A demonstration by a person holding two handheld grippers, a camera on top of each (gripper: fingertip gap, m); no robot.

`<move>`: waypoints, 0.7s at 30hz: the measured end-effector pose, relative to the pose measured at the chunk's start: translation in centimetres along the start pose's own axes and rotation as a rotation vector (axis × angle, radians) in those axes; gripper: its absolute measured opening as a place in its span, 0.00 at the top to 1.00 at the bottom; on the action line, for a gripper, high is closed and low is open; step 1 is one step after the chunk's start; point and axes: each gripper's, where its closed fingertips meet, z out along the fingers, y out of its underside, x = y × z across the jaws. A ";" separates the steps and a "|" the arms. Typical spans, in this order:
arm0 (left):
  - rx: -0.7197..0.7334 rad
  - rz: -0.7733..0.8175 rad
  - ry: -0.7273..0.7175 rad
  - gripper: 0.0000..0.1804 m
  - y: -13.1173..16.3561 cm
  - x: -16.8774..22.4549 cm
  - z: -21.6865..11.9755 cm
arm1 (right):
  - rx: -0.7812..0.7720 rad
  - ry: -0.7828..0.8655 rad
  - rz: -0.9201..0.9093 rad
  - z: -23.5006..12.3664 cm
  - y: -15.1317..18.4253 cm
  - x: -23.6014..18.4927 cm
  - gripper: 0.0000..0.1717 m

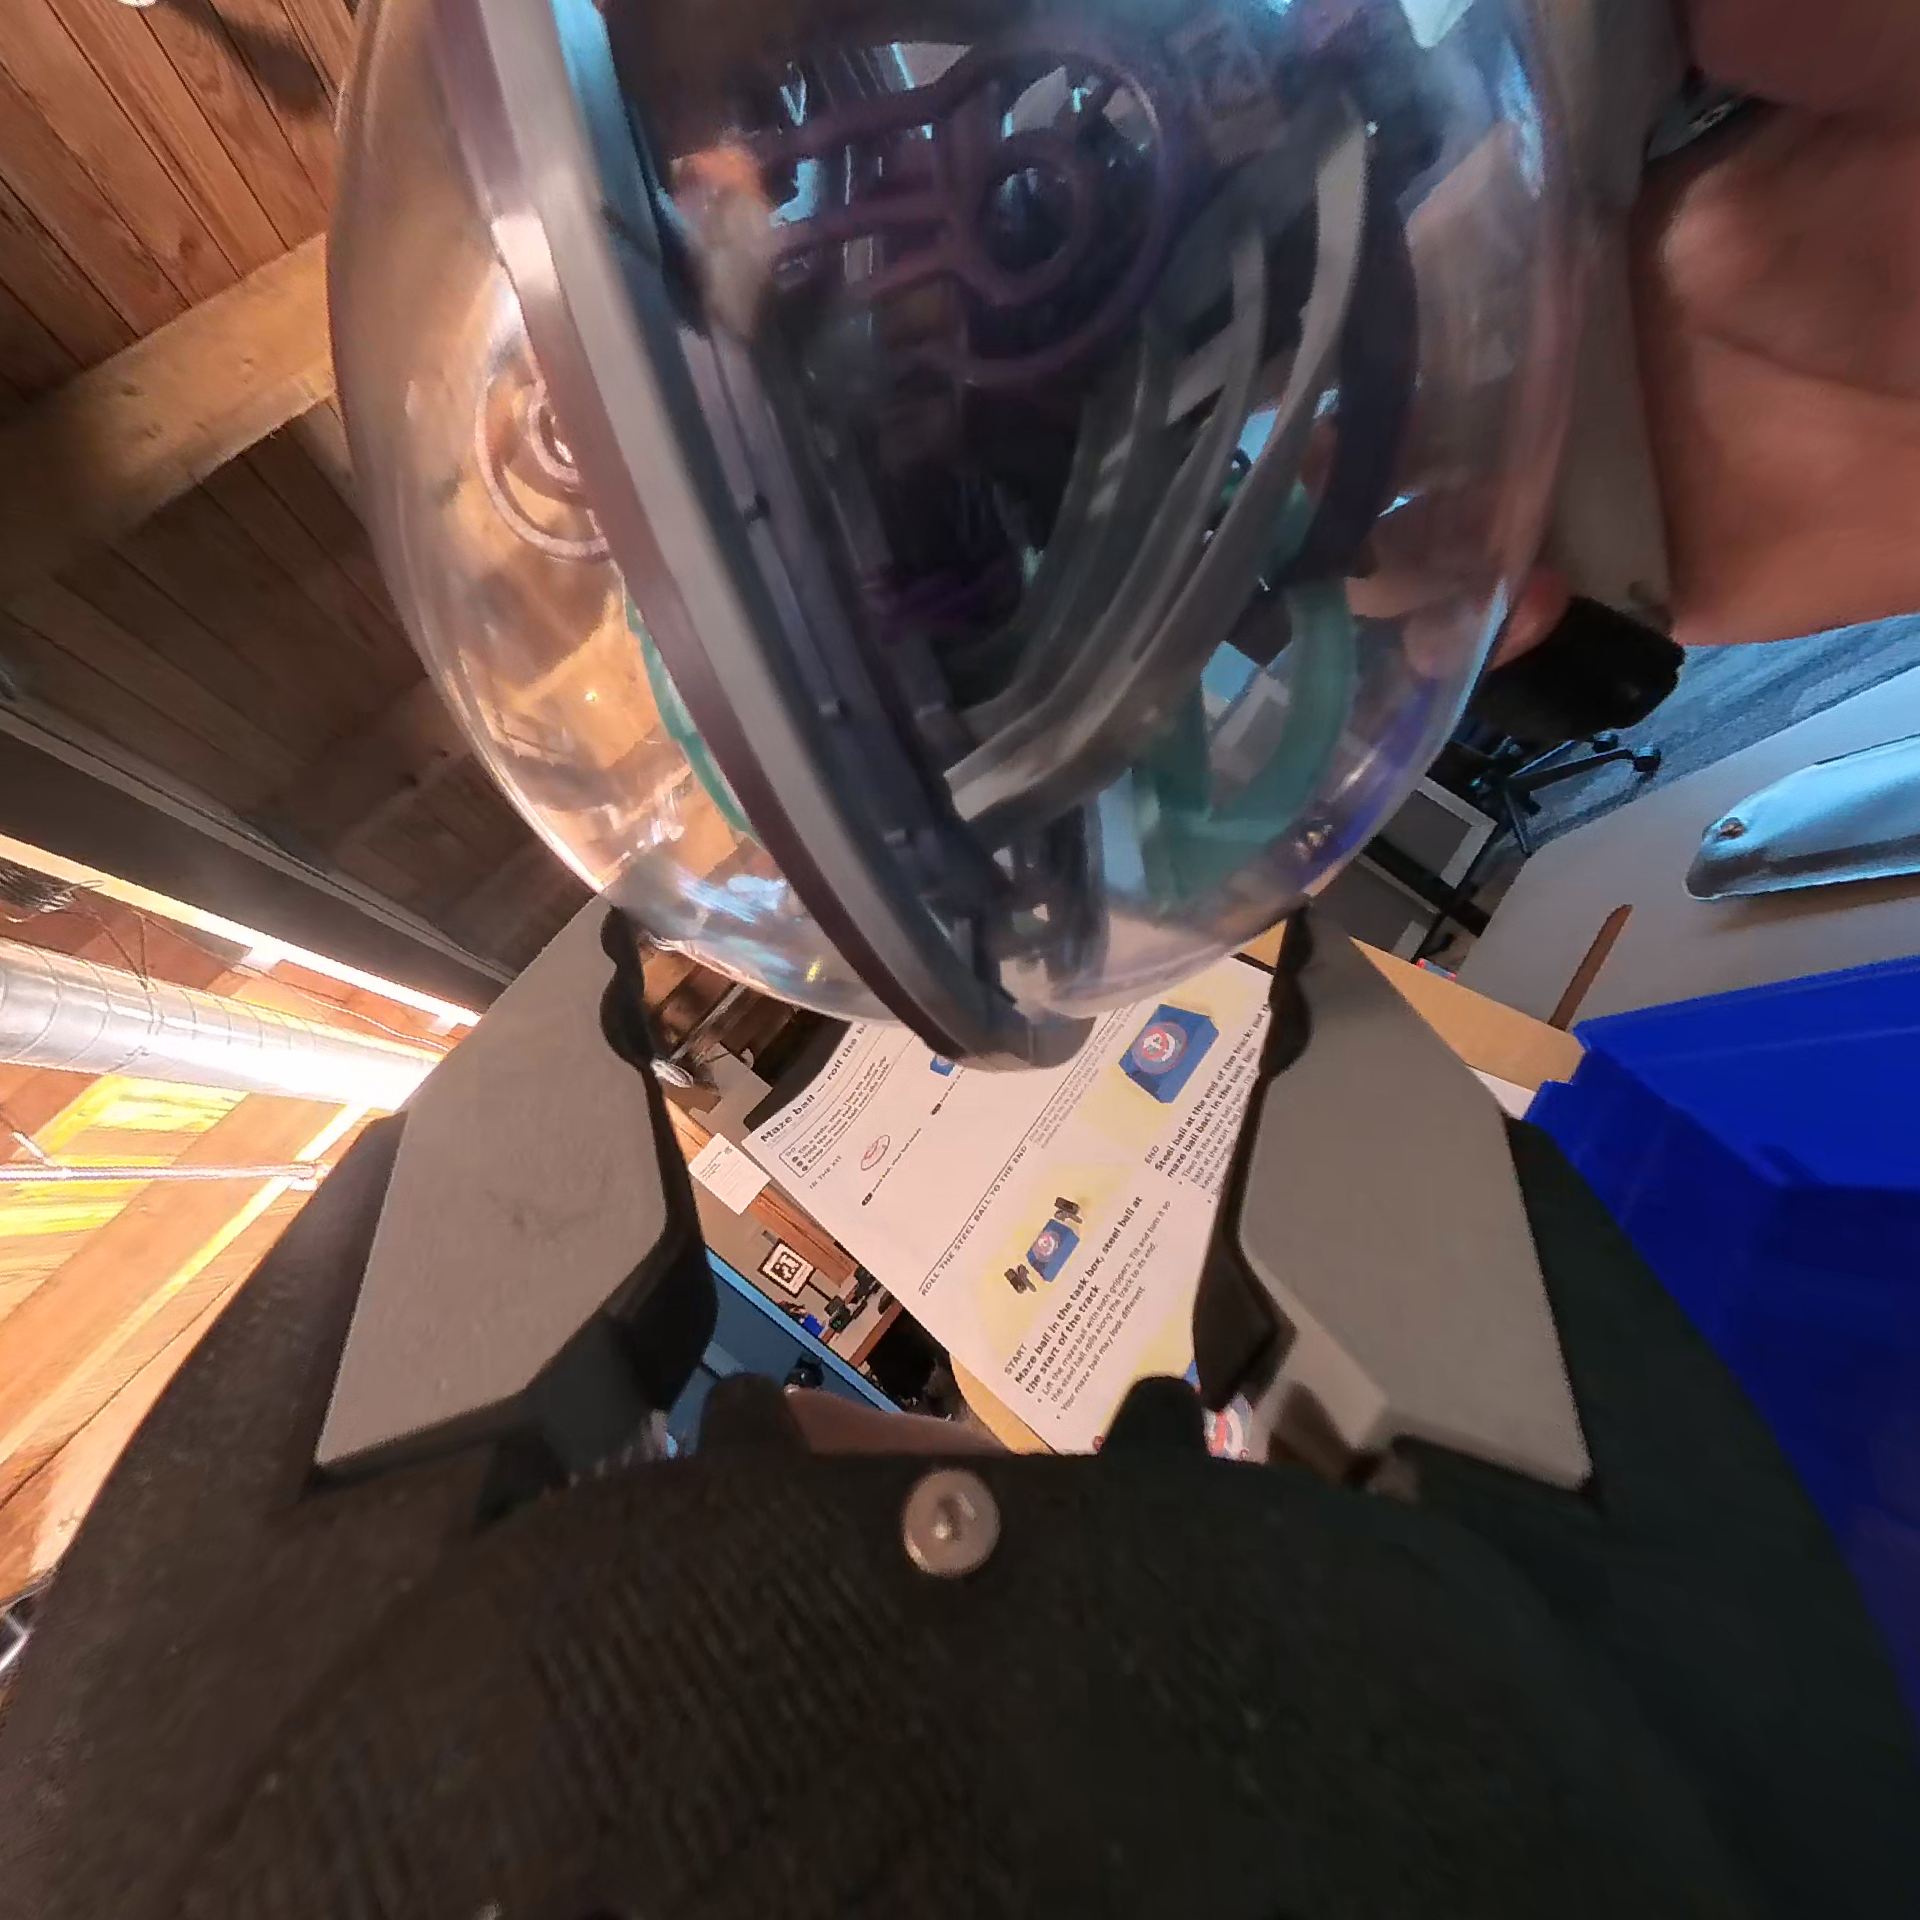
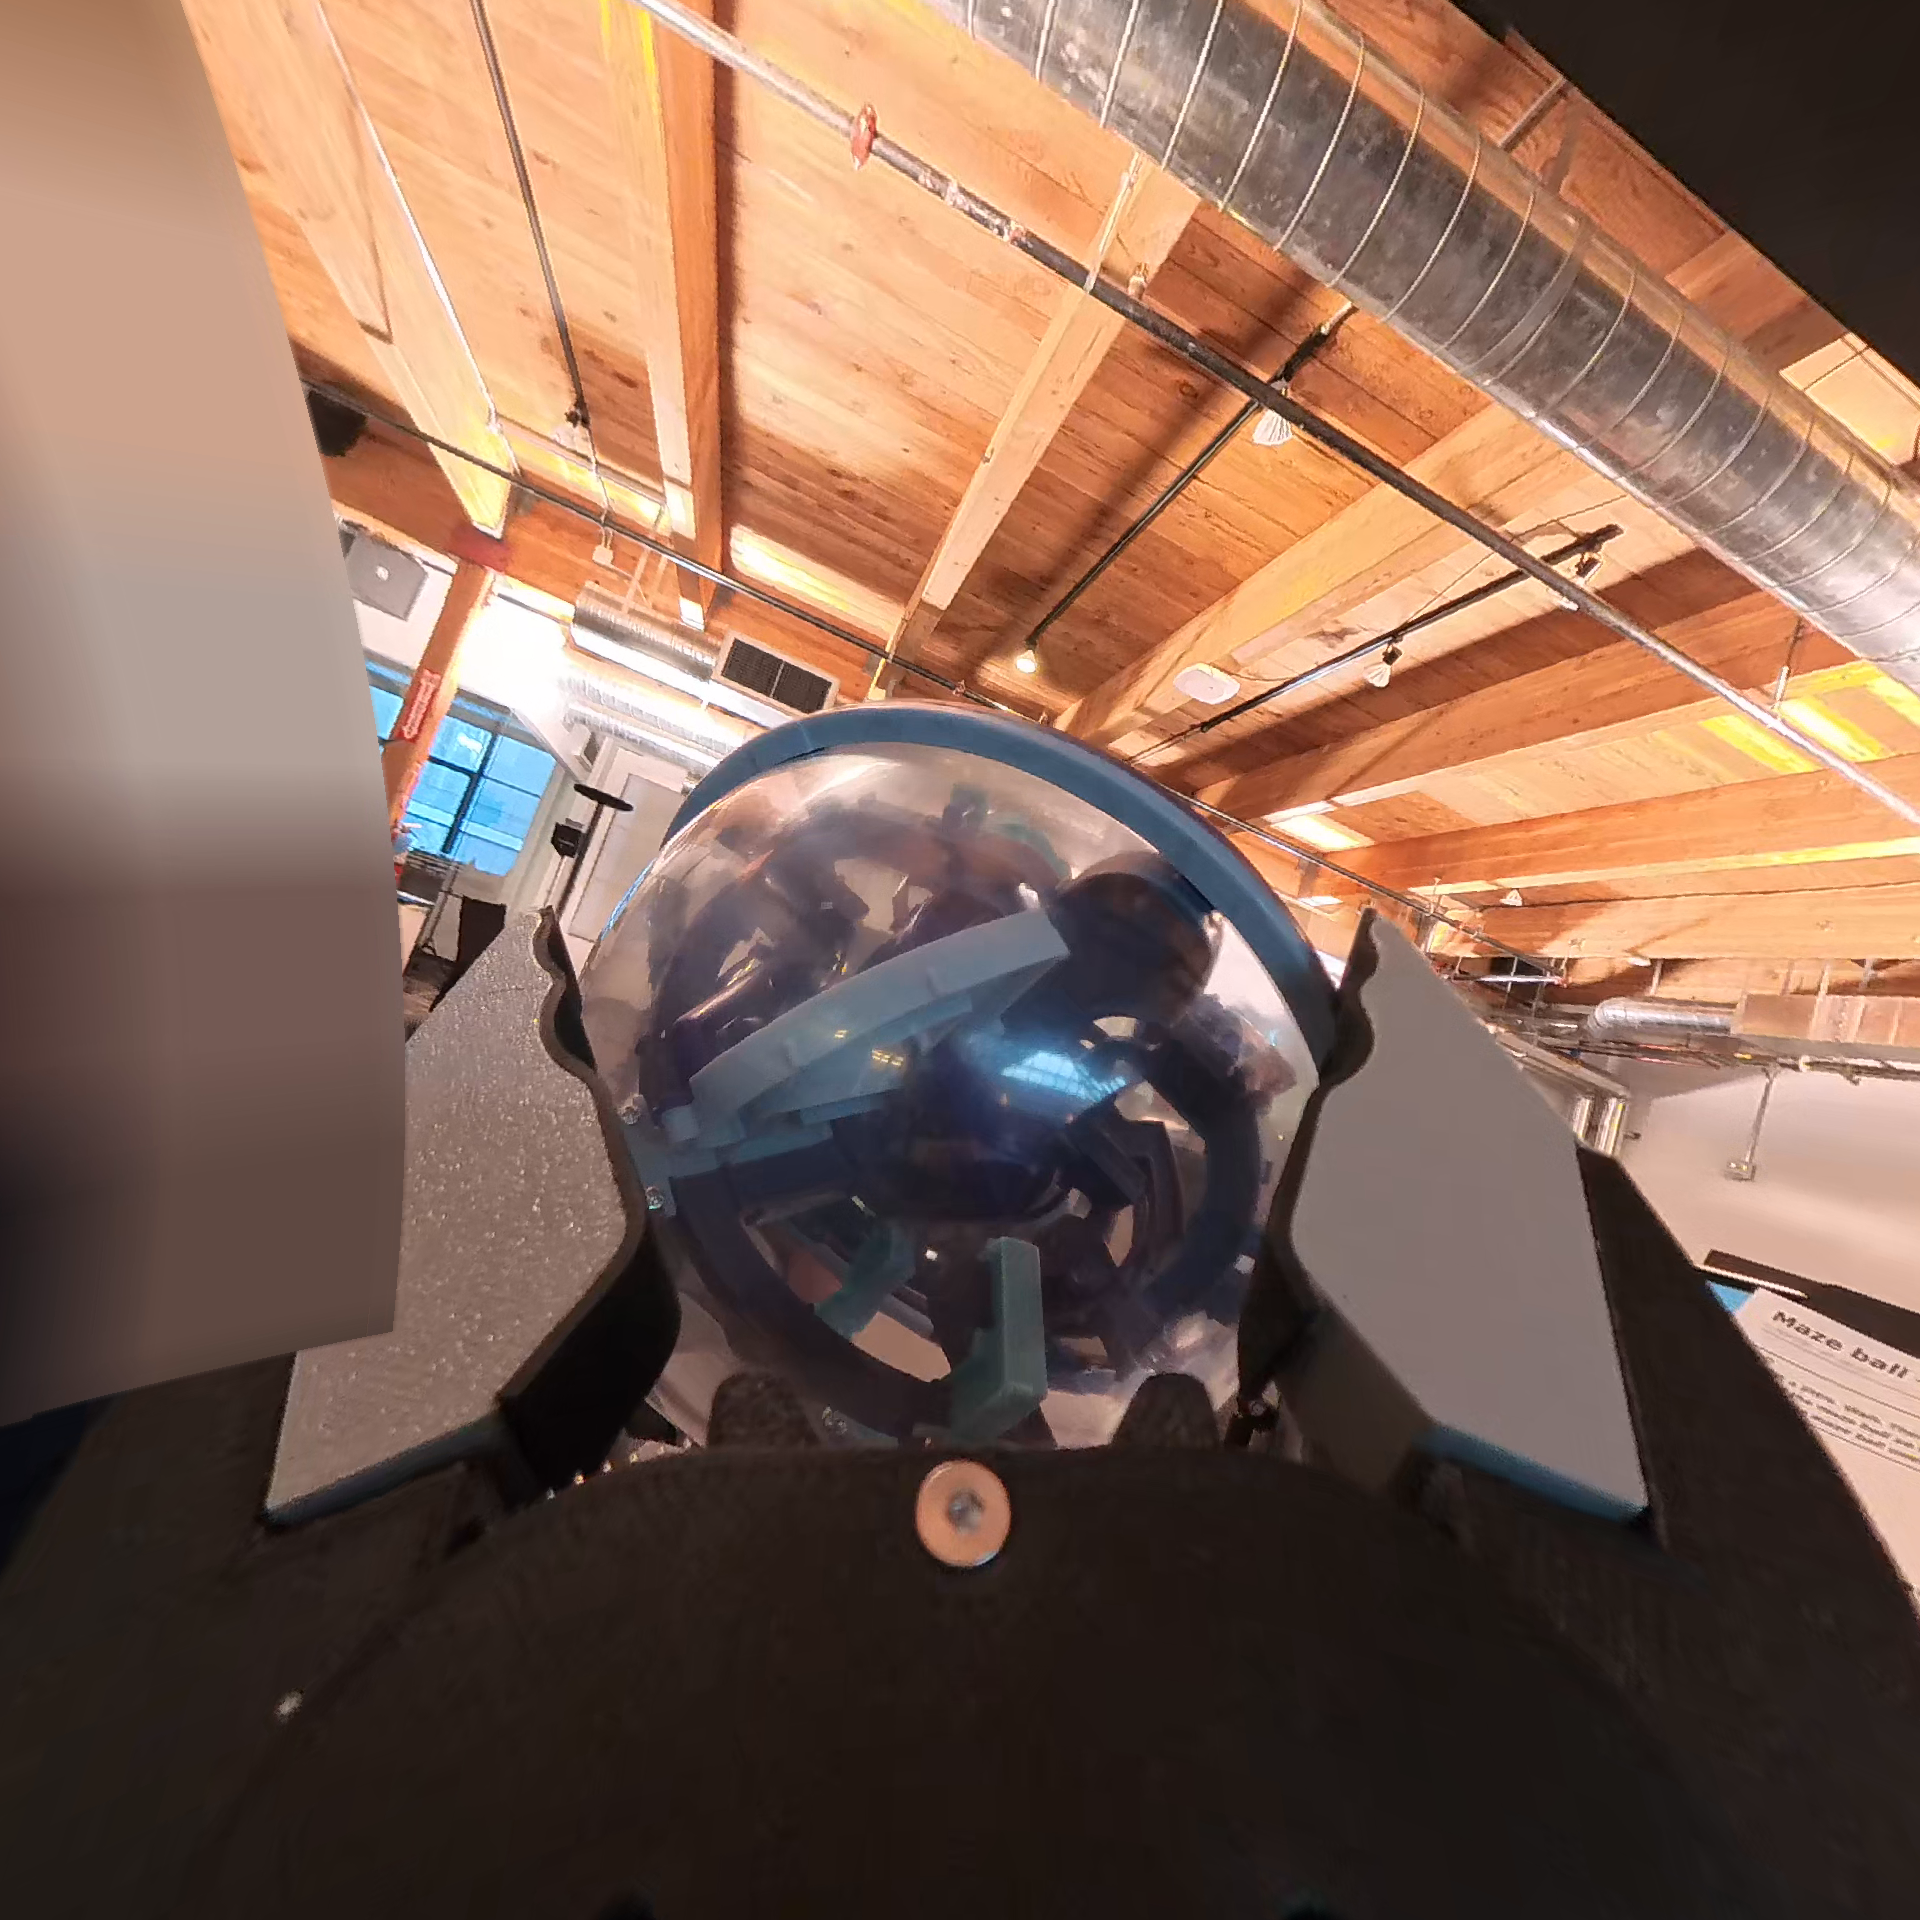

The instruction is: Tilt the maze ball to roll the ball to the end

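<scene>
Between the jaws of the right gripper [image 2: 956, 987] the maze ball [image 2: 935, 1091] was held, a clear sphere with a blue band round its middle and grey, purple and teal tracks inside. It was seated deep in those jaws, which were spread wide, with the dark pads [image 2: 566, 997] pressed against its two sides. The steel ball within could not be made out.

In the left wrist view the same maze ball [image 1: 935, 499] was seen raised just beyond the fingertips of the left gripper [image 1: 951, 956]. Its lower curve was touched by both tips, with the jaws held wide; whether it was truly clamped there could not be told.

Beneath it a printed instruction sheet [image 1: 1039, 1226] lay on the tabletop [image 1: 1455, 997], with a blue bin [image 1: 1745, 1195] beside it. A wooden ceiling [image 2: 935, 312] with a metal duct [image 2: 1507, 291] was seen overhead.
</scene>
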 end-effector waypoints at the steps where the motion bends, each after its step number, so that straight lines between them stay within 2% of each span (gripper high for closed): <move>1: -0.001 0.001 0.000 0.34 0.0 0.0 0.0 | 0.000 0.000 0.001 0.0 0.0 0.0 0.19; 21: 0.009 -0.081 0.040 0.34 -0.3 -0.1 -0.2 | 0.020 0.065 0.160 0.5 -0.4 1.2 0.18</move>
